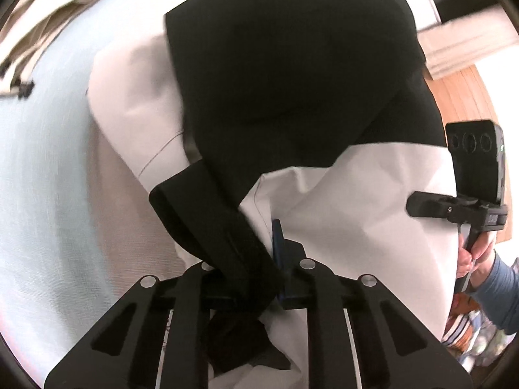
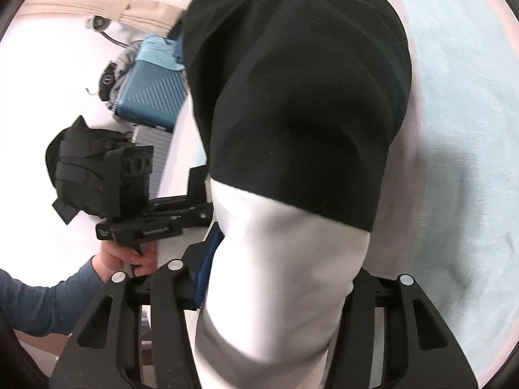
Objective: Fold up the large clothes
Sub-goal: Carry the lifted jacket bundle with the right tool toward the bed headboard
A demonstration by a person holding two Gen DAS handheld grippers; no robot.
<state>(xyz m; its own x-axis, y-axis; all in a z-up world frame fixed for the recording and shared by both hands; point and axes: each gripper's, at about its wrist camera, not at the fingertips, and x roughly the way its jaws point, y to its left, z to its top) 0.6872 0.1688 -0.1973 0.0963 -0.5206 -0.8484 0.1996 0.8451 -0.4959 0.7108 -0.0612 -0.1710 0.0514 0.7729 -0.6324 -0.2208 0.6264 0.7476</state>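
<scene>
Hanging between both hands, the black-and-white garment [image 1: 292, 81] runs its long axis away from the left tongs [image 1: 259, 278], clamped on a black fold, and the right tongs [image 2: 279, 278], clamped around its white part, above the pale blue bed [image 1: 42, 178].

Pale blue bedspread [image 1: 42, 168], wooden floor [image 1: 460, 97] (brightly lit) and a blue suitcase [image 2: 150, 94].

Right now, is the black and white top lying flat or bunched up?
Bunched up. The top hangs in humps and creases from both grippers, the left gripper and the right gripper, above the blue bedsheet.
</scene>
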